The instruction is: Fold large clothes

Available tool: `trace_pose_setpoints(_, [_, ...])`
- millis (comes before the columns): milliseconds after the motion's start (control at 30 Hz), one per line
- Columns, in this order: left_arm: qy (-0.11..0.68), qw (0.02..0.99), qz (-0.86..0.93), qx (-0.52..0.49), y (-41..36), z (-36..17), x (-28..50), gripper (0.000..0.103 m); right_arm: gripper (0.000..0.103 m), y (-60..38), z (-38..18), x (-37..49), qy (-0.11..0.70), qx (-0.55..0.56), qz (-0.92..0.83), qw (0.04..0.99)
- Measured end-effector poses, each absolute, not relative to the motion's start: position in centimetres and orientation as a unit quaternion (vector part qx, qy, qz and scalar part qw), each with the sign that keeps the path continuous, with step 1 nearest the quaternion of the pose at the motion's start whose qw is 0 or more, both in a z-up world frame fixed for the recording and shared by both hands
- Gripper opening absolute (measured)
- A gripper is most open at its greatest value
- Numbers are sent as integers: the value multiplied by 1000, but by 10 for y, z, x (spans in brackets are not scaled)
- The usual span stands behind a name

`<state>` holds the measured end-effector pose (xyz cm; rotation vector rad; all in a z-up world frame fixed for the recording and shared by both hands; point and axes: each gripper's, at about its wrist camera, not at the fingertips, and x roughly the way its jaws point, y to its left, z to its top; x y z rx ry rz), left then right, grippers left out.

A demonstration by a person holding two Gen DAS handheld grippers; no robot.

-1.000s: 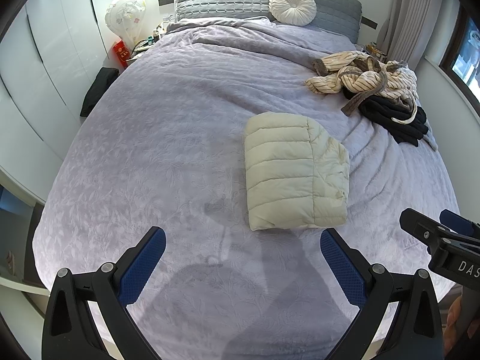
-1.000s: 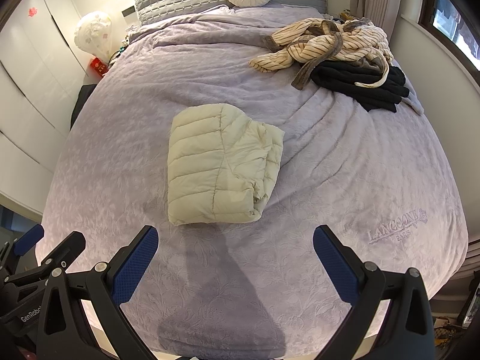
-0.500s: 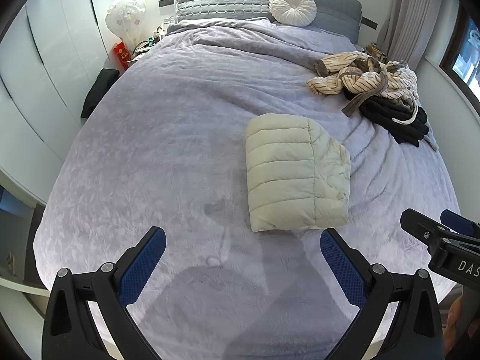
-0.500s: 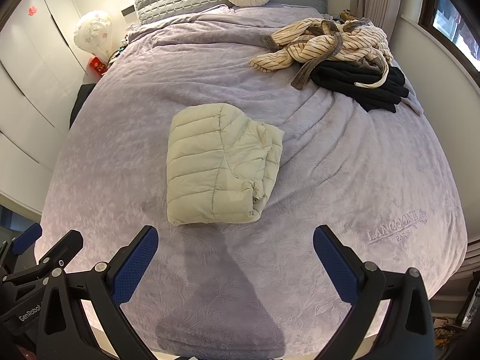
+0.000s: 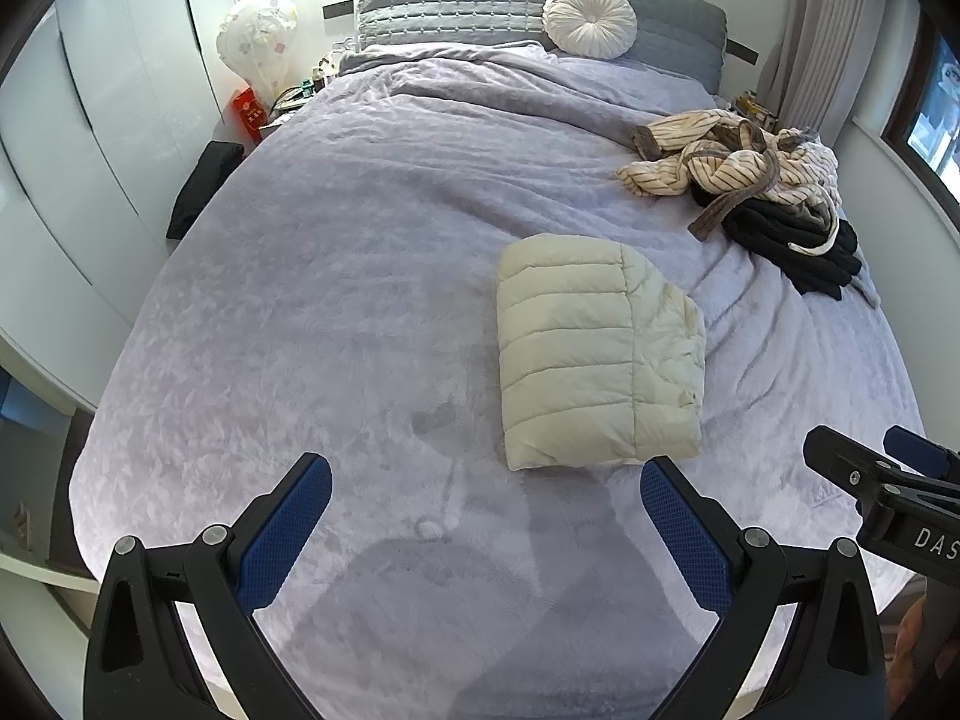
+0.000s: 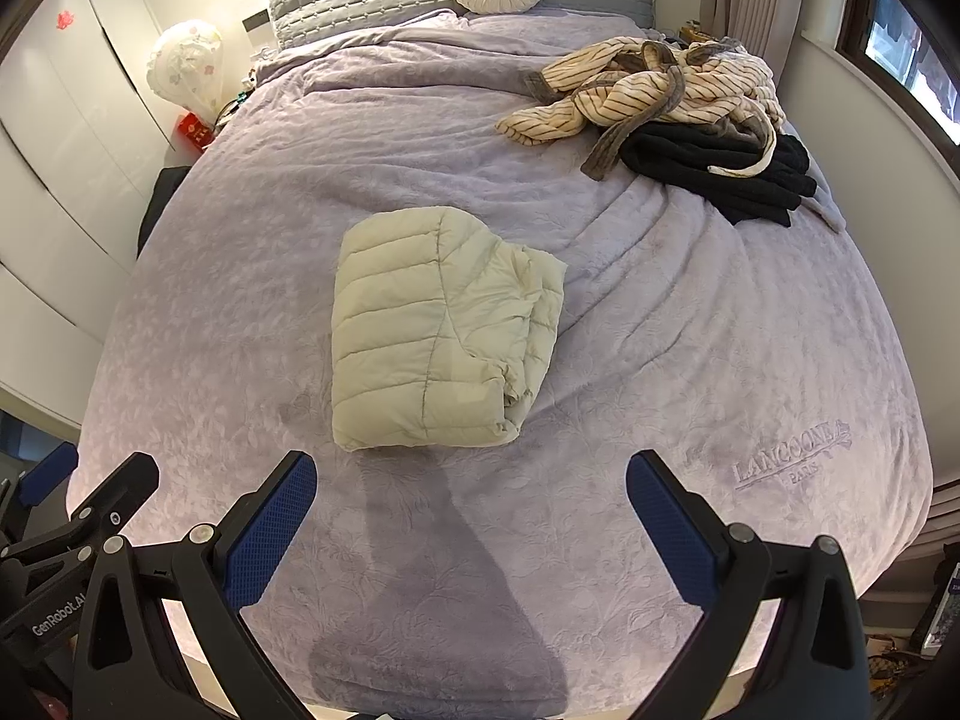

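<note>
A cream quilted puffer jacket (image 5: 600, 354) lies folded into a compact rectangle on the lavender bedspread (image 5: 360, 252); it also shows in the right wrist view (image 6: 432, 330). My left gripper (image 5: 486, 510) is open and empty, held above the foot of the bed, short of the jacket. My right gripper (image 6: 471, 507) is open and empty, also short of the jacket. The right gripper's tip shows at the left wrist view's right edge (image 5: 882, 474). The left gripper's tip shows at the right wrist view's left edge (image 6: 90, 510).
A heap of striped beige robe (image 6: 648, 90) and black clothes (image 6: 720, 174) lies at the far right of the bed. A round white cushion (image 5: 589, 19) leans on the grey headboard. White wardrobes (image 5: 90, 138) line the left wall. A window is at the right.
</note>
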<state>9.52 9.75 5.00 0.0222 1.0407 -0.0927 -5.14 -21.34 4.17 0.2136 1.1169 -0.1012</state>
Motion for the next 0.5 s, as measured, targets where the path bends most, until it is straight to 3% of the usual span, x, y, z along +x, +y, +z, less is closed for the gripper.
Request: trace_pose_setpoints(500, [494, 868, -51, 6, 98, 52, 95, 103, 103, -214, 43, -50, 529, 101, -49, 841])
